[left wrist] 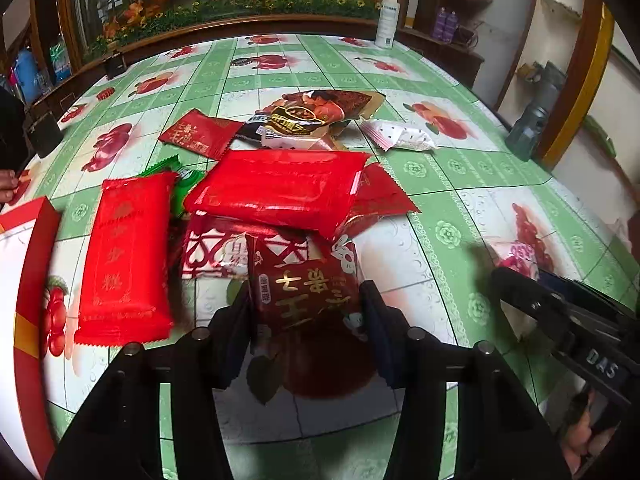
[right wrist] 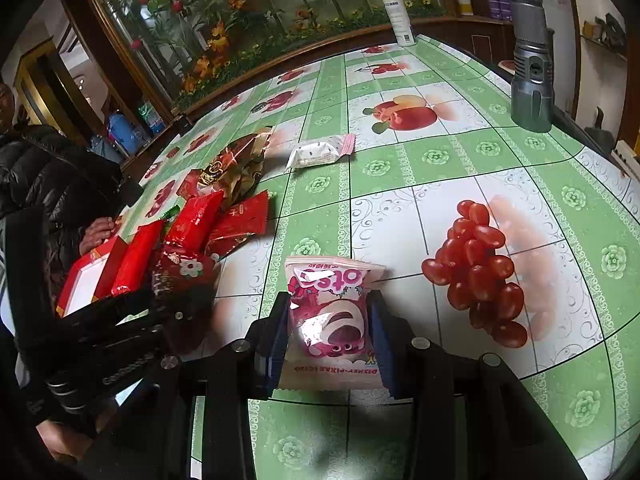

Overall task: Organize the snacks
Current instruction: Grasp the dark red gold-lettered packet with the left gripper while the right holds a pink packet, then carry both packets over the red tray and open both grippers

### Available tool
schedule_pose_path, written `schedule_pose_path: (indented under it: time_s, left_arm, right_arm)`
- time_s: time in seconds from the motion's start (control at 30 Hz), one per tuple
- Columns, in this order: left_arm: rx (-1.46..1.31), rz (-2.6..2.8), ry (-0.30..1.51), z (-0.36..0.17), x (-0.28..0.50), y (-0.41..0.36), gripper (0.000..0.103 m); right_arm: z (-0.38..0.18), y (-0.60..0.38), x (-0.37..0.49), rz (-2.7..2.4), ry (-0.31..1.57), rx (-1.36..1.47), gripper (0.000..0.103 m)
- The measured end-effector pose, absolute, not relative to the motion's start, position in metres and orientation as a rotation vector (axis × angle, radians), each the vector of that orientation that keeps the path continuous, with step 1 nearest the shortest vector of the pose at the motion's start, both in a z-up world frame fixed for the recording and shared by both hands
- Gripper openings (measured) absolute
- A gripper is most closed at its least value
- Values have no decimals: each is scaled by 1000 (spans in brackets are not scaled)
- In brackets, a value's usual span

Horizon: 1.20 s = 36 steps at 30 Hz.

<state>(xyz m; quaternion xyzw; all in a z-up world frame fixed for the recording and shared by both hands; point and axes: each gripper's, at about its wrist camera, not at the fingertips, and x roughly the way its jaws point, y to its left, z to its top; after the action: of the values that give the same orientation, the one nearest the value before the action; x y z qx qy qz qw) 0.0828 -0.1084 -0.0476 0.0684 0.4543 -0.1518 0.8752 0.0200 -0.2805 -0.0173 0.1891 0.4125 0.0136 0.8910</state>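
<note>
My left gripper (left wrist: 306,300) is shut on a dark red snack packet with gold characters (left wrist: 304,284), held just above the table at the near edge of the snack pile. The pile holds a large bright red pack (left wrist: 280,190), a long red bar pack (left wrist: 126,256), a small red packet (left wrist: 198,132), a brown-gold bag (left wrist: 316,114) and a white dotted packet (left wrist: 400,136). My right gripper (right wrist: 328,320) is shut on a pink and white Lotso packet (right wrist: 332,320), to the right of the pile. In the right wrist view the left gripper (right wrist: 160,308) shows at the left with its dark red packet (right wrist: 180,272).
A red and white open box (left wrist: 24,248) lies at the left edge, also in the right wrist view (right wrist: 86,280). A white spray bottle (left wrist: 387,16) stands at the table's far edge. A grey metal cylinder (right wrist: 530,52) stands at the far right. A person in a black jacket (right wrist: 48,184) sits at the left.
</note>
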Motion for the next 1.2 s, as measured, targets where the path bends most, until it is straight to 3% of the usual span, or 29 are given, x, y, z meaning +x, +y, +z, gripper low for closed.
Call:
schedule_pose_path:
  time_s: [0.63,0.87,1.2]
  left_arm:
    - [96,-264,848,-7,24,-42,46]
    - [54,-147,713,33,-3,16,46]
    - [38,156,687,35,-20,126,46]
  right_arm:
    - [-13,-239,23,86,896,279,37]
    - [9,-172,22,276,858,254,37]
    - [47,-29,29,521,775,142,36]
